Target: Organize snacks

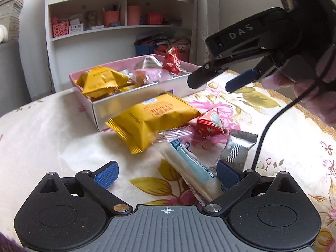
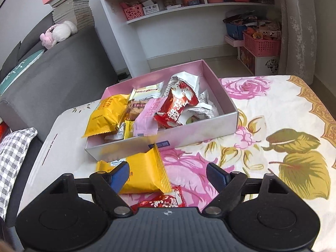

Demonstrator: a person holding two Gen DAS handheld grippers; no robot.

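A pink box (image 2: 189, 131) stands on the flowered tablecloth and holds several snacks, among them a yellow packet (image 2: 107, 113), a pink packet (image 2: 147, 118) and a red packet (image 2: 178, 105). In front of the box lie a yellow packet (image 1: 151, 117), a red packet (image 1: 210, 125), a silver packet (image 1: 238, 151) and a clear packet (image 1: 184, 159) with a white and light-blue stick. My left gripper (image 1: 167, 176) is open low over the cloth, and the clear packet lies by its right pad (image 1: 227, 175). My right gripper (image 2: 168, 176) is open above the loose yellow packet (image 2: 145, 172); nothing is gripped.
A white shelf unit (image 2: 168, 16) with pink baskets stands behind the table. A grey sofa (image 2: 52, 73) with cushions runs along the left. A black cable (image 1: 271, 126) hangs from the right gripper (image 1: 218, 82) over the cloth. Storage baskets (image 2: 262, 44) sit on the floor at right.
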